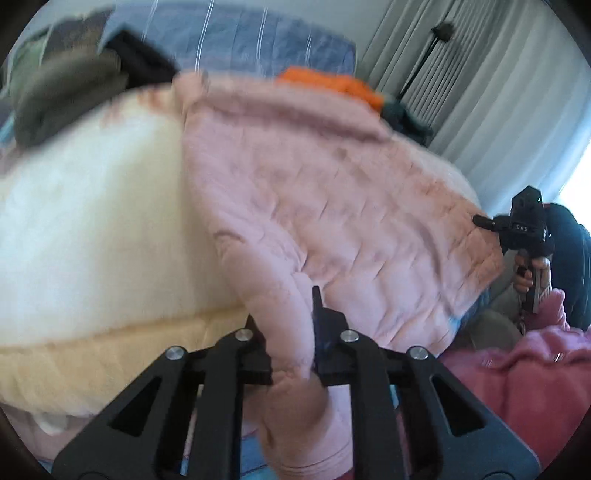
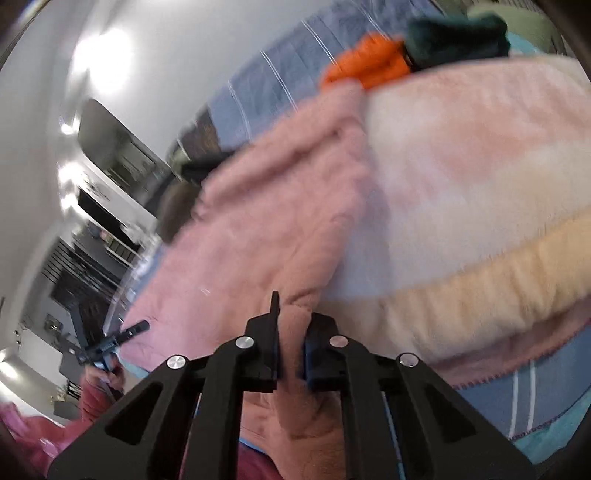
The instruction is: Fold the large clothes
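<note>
**Both grippers pinch the pink robe on the bed**

The left gripper is pressed together on a fold of the pink robe, with fleece bunched between its fingers and hanging down below them. The right gripper is likewise clamped on a ridge of the same robe, the fabric squeezed between its two fingers.

The robe lies spread over the bed, on a blue bedcover with thin white stripes. Its pink side is folded over a cream-white lining that ends in a pale peach band near the left gripper. In the left view the right gripper shows at the robe's far right edge, held by a hand; in the right view the left gripper shows at the robe's left edge, above another hand.

Beyond the robe, an orange garment sits on the bed next to a dark green one, and an olive-grey garment lies behind the robe's upper left corner. A deeper pink fabric is bunched right of the robe, in front of grey curtains. Both views are blurred.
</note>
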A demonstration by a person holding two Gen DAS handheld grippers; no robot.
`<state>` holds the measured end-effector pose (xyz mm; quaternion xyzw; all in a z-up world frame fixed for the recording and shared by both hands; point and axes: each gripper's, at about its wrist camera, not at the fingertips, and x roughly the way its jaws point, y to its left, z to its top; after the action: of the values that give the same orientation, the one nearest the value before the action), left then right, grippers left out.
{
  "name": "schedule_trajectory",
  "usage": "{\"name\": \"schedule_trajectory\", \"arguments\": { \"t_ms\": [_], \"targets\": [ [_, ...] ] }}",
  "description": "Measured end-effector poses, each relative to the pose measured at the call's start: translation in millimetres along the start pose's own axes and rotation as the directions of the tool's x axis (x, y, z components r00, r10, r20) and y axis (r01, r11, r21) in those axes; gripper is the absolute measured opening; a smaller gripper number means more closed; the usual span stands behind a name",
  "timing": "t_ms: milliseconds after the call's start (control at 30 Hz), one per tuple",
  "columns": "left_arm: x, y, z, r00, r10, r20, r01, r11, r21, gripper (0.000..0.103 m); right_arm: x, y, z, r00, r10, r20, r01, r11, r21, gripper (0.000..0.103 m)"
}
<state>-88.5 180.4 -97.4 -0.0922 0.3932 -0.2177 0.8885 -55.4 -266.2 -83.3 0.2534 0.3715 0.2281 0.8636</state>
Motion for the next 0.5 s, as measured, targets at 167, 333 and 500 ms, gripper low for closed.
{"name": "schedule_trajectory", "arguments": {
  "t_ms": [167,333,500],
  "targets": [
    [-57,-36,38,0.975,-0.007,0.223,-0.013,0.996,0.085,0.010,-27,43,27,0.990,0.107,0.090,-0.100,0.992,-0.075,0.008],
    [-103,-61,53,0.929,-0.048,0.368,0.009,0.994,0.107,0.009,-67,63,34,0.963,0.205,0.177,-0.185,0.975,-0.121,0.008],
    [-143,-70,49,0.900,-0.032,0.434,-0.010,0.996,0.093,0.012,-112,61,36,0.943,0.189,0.275,-0.160,0.979,-0.122,0.009]
  ]
}}
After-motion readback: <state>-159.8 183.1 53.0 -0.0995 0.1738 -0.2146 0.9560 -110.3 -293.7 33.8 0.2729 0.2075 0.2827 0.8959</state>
